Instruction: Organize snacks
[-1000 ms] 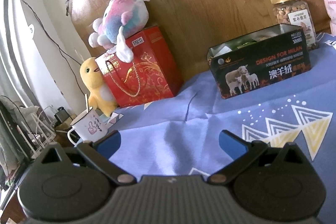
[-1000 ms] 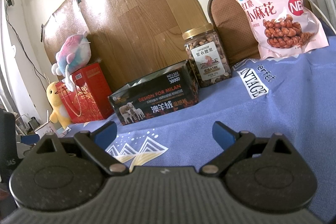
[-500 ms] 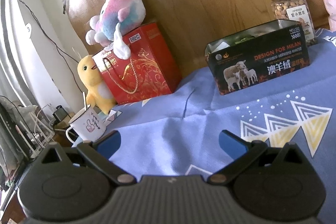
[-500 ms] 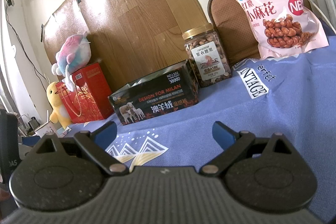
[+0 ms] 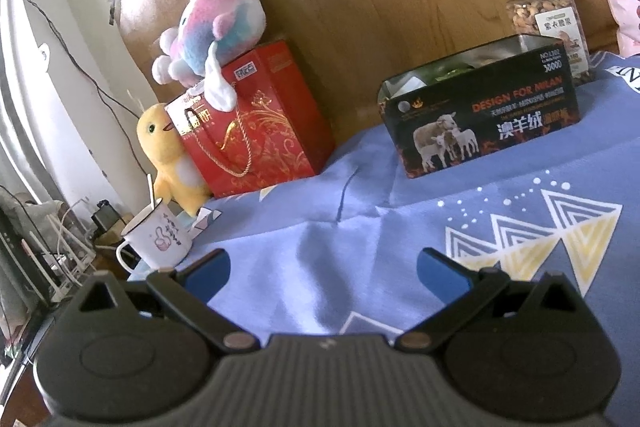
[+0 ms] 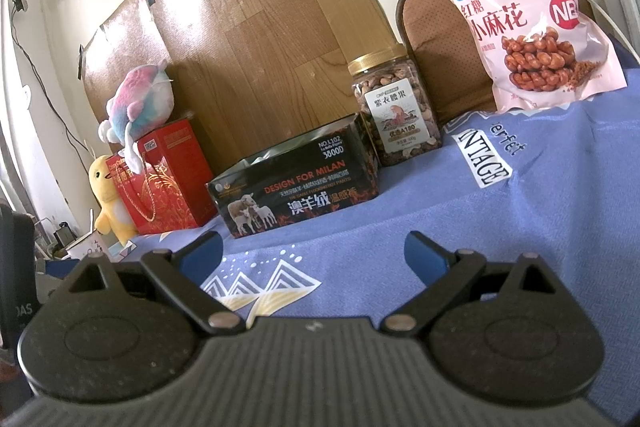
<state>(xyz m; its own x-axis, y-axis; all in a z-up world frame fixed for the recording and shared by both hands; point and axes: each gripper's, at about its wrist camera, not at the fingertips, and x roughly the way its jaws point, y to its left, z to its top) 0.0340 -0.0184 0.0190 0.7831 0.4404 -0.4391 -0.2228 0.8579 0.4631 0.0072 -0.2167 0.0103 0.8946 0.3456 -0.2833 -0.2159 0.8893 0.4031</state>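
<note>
Blue cloth (image 5: 360, 235) w/ white & yellow triangle print covers the tabletop; black "VINTAGE" lettering (image 6: 486, 163) printed on it at right. Red gift bag (image 5: 256, 131) w/ gold cord stands at the back left edge, pastel pink-blue plush (image 5: 216, 27) sitting on top of it. Yellow duck plush (image 5: 168, 155) leans against bag's left side. White mug (image 5: 158, 239) w/ spoon in it, just in front of the duck, near the cloth's edge. Wood-grain board (image 6: 248, 27) taped to the wall behind. Brown perforated chair back (image 6: 436, 43) at rear right. Cables (image 5: 68, 251) & clutter far left, blurred.
</note>
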